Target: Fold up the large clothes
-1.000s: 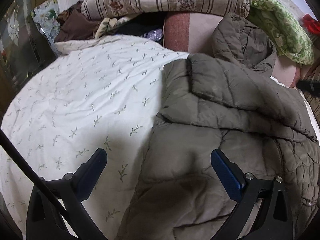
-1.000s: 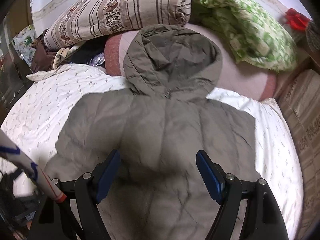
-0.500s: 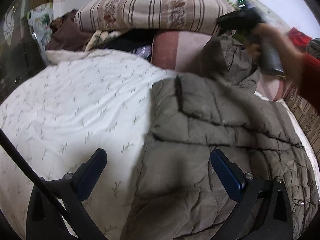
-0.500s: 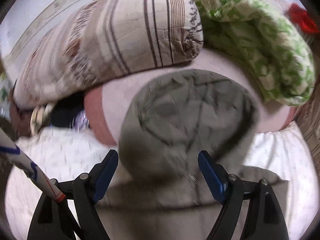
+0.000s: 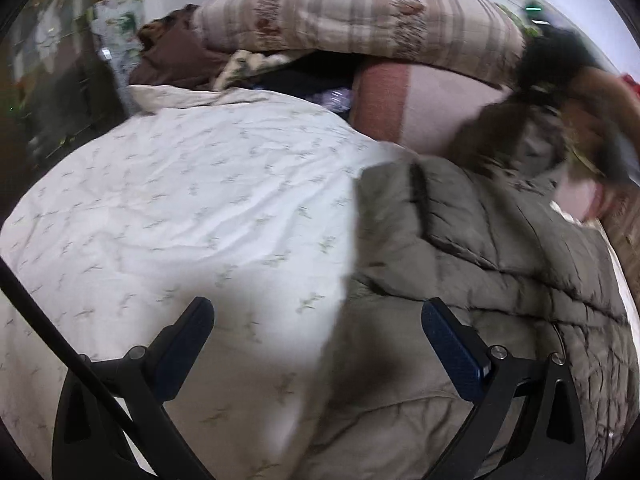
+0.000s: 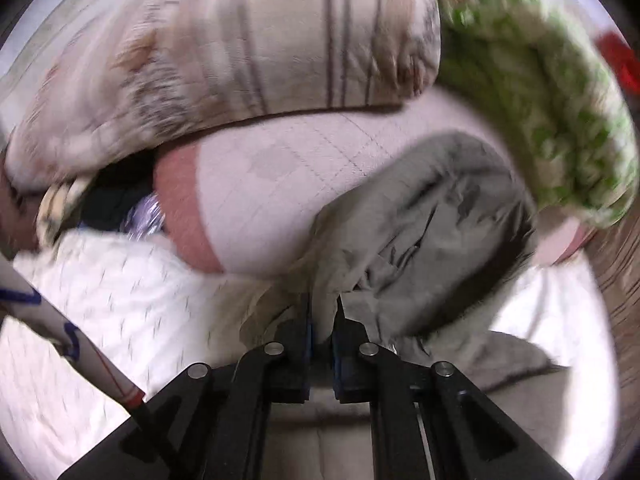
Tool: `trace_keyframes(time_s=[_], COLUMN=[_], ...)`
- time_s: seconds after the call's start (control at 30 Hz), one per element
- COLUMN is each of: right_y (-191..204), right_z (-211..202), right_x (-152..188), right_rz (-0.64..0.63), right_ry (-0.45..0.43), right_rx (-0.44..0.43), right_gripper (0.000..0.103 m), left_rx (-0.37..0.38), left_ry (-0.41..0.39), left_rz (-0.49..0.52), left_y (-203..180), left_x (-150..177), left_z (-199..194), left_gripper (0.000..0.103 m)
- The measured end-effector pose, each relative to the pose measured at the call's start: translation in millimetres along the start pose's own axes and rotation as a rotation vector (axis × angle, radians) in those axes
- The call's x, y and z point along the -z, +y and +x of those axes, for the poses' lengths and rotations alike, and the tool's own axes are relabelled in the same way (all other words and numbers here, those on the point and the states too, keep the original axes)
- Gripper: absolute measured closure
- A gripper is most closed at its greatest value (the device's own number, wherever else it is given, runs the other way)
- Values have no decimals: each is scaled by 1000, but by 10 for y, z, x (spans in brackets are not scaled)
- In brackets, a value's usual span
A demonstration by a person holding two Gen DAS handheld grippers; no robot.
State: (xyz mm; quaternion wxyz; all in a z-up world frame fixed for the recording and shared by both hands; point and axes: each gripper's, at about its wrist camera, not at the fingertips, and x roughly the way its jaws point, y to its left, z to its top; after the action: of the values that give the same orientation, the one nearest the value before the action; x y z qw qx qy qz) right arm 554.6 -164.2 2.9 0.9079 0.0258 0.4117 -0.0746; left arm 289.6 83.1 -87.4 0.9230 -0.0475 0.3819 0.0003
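Note:
A grey-brown quilted hooded jacket lies on the white leaf-print bedsheet, one sleeve folded across its body. My left gripper hovers open above the jacket's left edge, nothing between its fingers. In the right wrist view my right gripper is shut on the rim of the jacket's hood, which bunches up and lifts off the pink pillow. The left wrist view shows the right gripper as a dark blur at the hood, held by a person's hand.
A striped floral pillow lies on a pink pillow at the bed's head. A green-patterned blanket sits at the right. Brown and dark clothes pile at the far left. A wooden-looking edge borders the bed on the right.
My right gripper went from open above the hood to shut on the hood's rim, and the hood has crumpled and lifted. The left gripper drifted slightly and stays open.

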Motion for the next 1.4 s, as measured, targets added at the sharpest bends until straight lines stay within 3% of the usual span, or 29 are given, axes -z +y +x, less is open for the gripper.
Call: trace_keyframes(time_s=[0.17, 0.3, 0.4, 0.47, 0.63, 0.77, 0.83, 0.9, 1.03, 1.17, 1.27, 1.4], right_y=[-19, -125, -137, -131, 8, 146, 164, 114, -279, -795, -1239, -1803], right_z=[-923, -1608, -1590, -1257, -501, -509, -684, -913, -1394, -1592, -1374, -752], right_x=[597, 1472, 2021, 2234, 2376, 2320, 2300, 2330, 2456, 2389, 2179, 2015], right_rz=[-37, -49, -14, 48, 144, 93, 32, -12, -6, 16, 106, 384], right_ry=[-39, -68, -17, 57, 154, 134, 107, 82, 57, -5, -16, 71], right_rx=[-77, -131, -150, -150, -150, -106, -130, -143, -203, -106, -13, -76], right_gripper=[96, 96, 96, 96, 96, 89, 56, 38, 37, 31, 24, 21], left_rx=[-25, -20, 3, -7, -37, -67, -57, -49, -36, -24, -30, -20], left_ry=[-31, -32, -14, -9, -34, -57, -47, -45, -46, -41, -48, -57], left_rz=[-69, -132, -174, -187, -170, -145, -132, -121, -105, -92, -72, -67], left_y=[255, 447, 519, 551, 553, 497, 466, 434, 387, 321, 264, 217], left_x=[-57, -95, -104, -82, -68, -86, -86, -76, -64, -36, -19, -6], left_z=[-107, -159, -129, -121, -180, -172, -155, -162, -177, -165, -159, -162], left_gripper=[0, 0, 0, 0, 0, 0, 0, 0, 0, 0, 0, 0])
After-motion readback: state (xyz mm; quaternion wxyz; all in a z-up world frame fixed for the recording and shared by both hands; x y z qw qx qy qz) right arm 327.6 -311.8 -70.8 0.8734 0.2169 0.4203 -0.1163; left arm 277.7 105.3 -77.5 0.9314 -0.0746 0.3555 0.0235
